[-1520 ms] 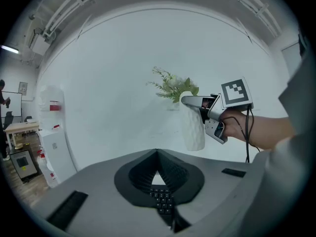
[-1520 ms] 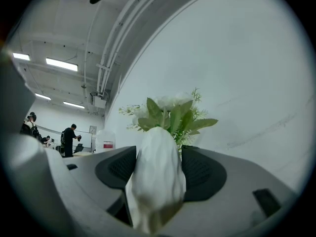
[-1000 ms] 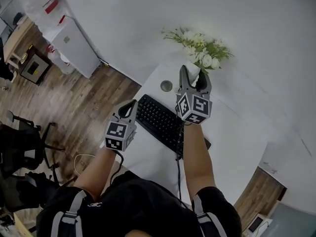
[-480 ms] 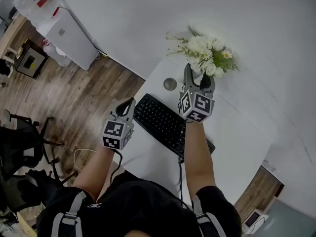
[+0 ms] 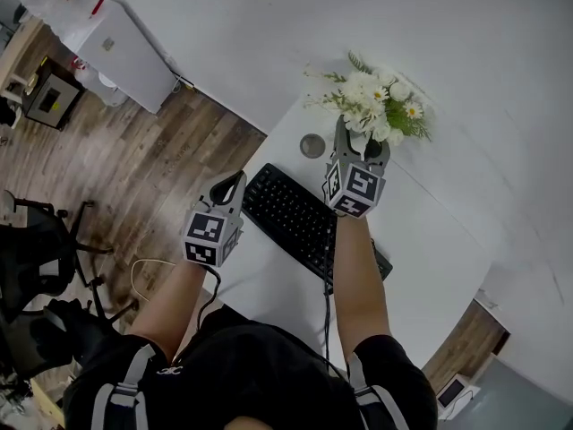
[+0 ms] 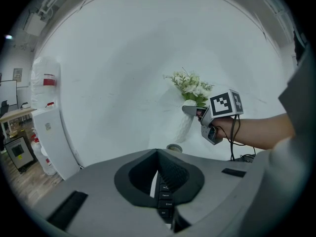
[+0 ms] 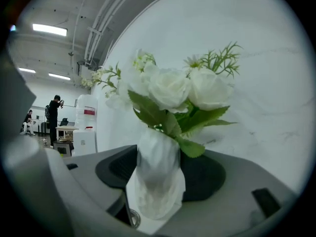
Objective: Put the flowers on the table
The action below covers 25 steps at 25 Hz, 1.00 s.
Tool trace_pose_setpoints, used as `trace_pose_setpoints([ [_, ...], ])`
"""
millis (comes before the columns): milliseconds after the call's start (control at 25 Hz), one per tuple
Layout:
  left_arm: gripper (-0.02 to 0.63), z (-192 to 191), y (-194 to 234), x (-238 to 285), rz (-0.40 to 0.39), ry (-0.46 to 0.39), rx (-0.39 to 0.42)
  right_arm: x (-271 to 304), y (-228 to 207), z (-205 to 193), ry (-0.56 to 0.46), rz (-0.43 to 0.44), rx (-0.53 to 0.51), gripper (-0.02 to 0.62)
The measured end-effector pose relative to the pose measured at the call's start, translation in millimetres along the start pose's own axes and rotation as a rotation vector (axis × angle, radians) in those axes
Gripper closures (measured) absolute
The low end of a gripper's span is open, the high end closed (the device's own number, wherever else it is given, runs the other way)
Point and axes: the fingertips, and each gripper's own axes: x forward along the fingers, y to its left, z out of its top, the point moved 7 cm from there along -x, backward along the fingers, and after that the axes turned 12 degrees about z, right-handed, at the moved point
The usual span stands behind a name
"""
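Nearest the person, off the left end of the long black computer keyboard (image 5: 291,218), the left gripper (image 5: 235,183) hangs with its jaws brought together at the tips. It holds nothing, and keys show through the loop between them.

Across the keyboard's far edge, the right gripper (image 5: 361,141) has its jaws pressed in on either side of a tall, narrow white vase with a crinkled surface (image 7: 155,177). The grip sits on the vase's body, below the bouquet of white roses, daisies and green sprigs (image 5: 376,106). The base hangs low over the white desk (image 5: 439,240) beyond the keyboard. No view settles whether it already touches the top.

A small round grey disc (image 5: 312,145) lies on the desk just beside the vase's foot, on the far side of the keyboard. The plain white wall (image 5: 269,34) rises close behind.

The likeliest mishap is a tip-over. The vase looks slim and top-heavy, so letting go before the base sits flat could let it topple toward the keyboard or the wall. Setting the foot partly on the disc would leave it tilted. The uneven surface might also slide in the jaws if the hold loosens early.
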Motion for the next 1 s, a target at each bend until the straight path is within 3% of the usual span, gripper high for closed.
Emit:
trace_pose_setpoints([
  [560, 0.600, -2.1, 15.3, -13.3, 0.024, 0.006, -0.022, 10.1, 19.7, -1.3, 0.051, 0.021, 0.003, 0.299],
  [1000, 0.600, 1.0, 10.3, -50.2, 0.054, -0.007, -0.029, -20.6, 29.9, 4.3, 0.061, 0.032, 0.037, 0.281],
])
